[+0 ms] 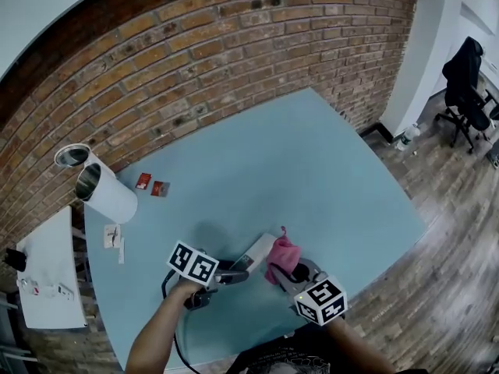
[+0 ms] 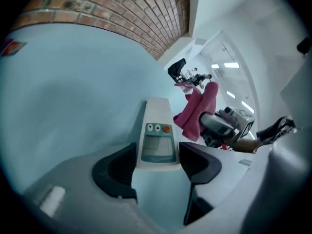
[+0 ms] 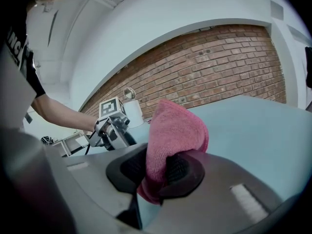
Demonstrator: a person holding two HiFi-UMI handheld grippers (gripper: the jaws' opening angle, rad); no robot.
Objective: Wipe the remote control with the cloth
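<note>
A white remote control (image 1: pixel 259 253) with a small screen and an orange button (image 2: pixel 157 135) has its near end clamped between the pads of my left gripper (image 1: pixel 236 274) (image 2: pixel 157 164); whether its far end rests on the light blue table (image 1: pixel 312 162) I cannot tell. My right gripper (image 1: pixel 291 274) (image 3: pixel 157 173) is shut on a folded pink cloth (image 1: pixel 281 256) (image 3: pixel 173 133). The cloth (image 2: pixel 197 111) hangs just to the right of the remote, apart from it. In the right gripper view the left gripper (image 3: pixel 113 130) shows to the left of the cloth.
A white cylinder container (image 1: pixel 107 194) lies at the table's left, with two small red packets (image 1: pixel 151 185) beside it and paper scraps (image 1: pixel 113 237) below. A white side table (image 1: pixel 51 275) stands left of the table. A brick wall (image 1: pixel 203 61) runs behind. A black chair (image 1: pixel 468 92) stands far right.
</note>
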